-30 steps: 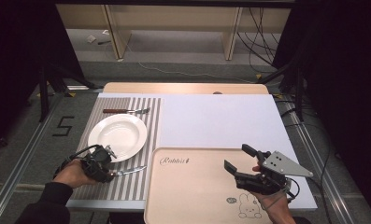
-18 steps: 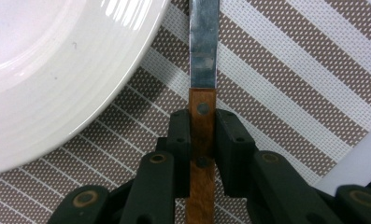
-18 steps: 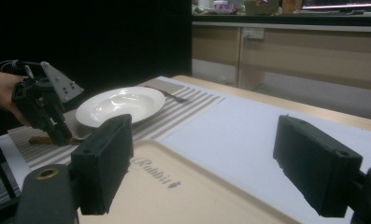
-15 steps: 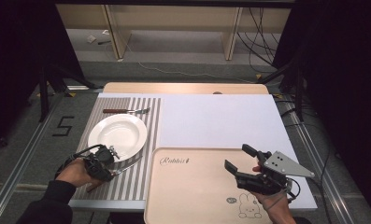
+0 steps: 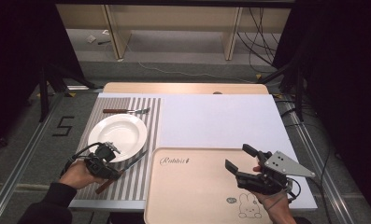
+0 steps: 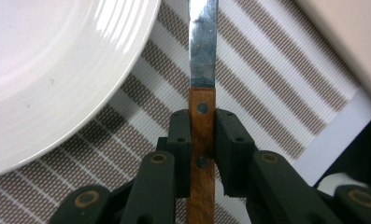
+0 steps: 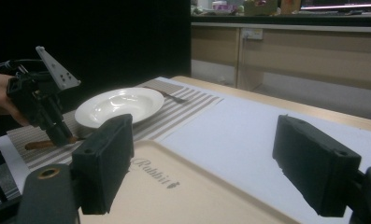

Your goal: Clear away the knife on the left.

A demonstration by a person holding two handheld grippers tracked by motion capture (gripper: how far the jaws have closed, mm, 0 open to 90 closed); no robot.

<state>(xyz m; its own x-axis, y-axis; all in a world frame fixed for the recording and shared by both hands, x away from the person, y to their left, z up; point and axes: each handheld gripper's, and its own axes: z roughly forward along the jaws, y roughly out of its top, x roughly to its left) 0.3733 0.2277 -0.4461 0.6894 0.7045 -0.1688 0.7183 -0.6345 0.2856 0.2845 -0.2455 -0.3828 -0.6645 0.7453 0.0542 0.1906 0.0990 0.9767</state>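
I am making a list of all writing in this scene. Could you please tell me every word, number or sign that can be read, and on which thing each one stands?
"Rabbit", in dark script, with a small mark after it: on the beige tray, also readable in the right gripper view.
"5", in black: on the floor left of the table.
A small round mark beside the rabbit drawing on the tray: too small to read.
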